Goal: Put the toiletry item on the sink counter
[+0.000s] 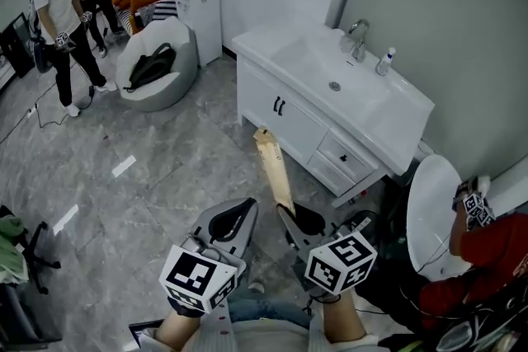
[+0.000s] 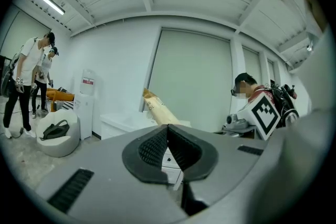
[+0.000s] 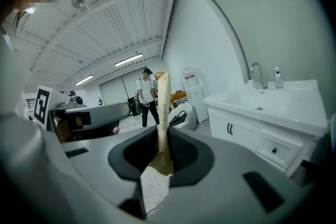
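Observation:
The toiletry item is a long tan tube (image 1: 275, 169). It stands up out of my right gripper (image 1: 295, 228), which is shut on its lower end. In the right gripper view the tube (image 3: 161, 107) rises between the pads of the right gripper (image 3: 160, 148), with its crimped white end below them. My left gripper (image 1: 237, 220) hangs beside it with its jaws together and nothing between them, as the left gripper view shows (image 2: 168, 145). The white sink counter (image 1: 268, 45) stands ahead, with a faucet (image 1: 356, 37) at its back. The tube is in the air, well short of it.
A small pump bottle (image 1: 385, 62) stands by the faucet. The cabinet (image 1: 285, 115) below has doors and drawers. A water dispenser (image 1: 198, 8) and a white beanbag (image 1: 161, 62) stand at the left. Two people (image 1: 66, 4) stand far left. A person in red (image 1: 487, 251) crouches by a white toilet (image 1: 431, 210).

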`<state>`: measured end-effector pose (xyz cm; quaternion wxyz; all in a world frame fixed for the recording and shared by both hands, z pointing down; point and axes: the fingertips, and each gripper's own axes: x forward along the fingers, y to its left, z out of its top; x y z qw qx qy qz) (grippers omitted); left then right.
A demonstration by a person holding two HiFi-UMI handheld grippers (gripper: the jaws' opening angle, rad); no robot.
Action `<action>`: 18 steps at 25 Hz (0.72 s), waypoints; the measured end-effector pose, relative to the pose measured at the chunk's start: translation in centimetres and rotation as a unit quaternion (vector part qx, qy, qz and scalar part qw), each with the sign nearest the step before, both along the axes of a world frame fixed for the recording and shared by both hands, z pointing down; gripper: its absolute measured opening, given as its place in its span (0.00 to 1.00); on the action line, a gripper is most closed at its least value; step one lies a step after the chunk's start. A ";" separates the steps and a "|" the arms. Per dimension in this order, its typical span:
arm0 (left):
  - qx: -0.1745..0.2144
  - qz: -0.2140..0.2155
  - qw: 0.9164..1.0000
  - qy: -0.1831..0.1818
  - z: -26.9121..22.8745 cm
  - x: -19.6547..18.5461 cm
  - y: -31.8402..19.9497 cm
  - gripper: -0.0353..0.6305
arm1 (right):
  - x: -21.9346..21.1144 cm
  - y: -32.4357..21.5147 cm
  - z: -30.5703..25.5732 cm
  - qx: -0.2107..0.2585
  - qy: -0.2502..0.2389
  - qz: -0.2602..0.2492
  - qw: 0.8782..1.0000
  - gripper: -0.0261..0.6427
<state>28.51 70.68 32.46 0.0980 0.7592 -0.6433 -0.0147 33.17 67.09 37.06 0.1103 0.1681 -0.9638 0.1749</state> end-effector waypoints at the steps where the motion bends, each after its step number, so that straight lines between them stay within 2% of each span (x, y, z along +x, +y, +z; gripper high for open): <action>1: 0.001 0.000 1.000 0.000 0.1 -0.6 -0.8 0.08 | -0.5 -0.8 0.1 0.000 0.000 0.001 1.000 0.15; 18: 0.000 0.044 0.999 -0.009 -1.2 -13.1 -17.3 0.08 | -12.5 -17.0 -0.4 -0.006 0.005 0.045 0.999 0.15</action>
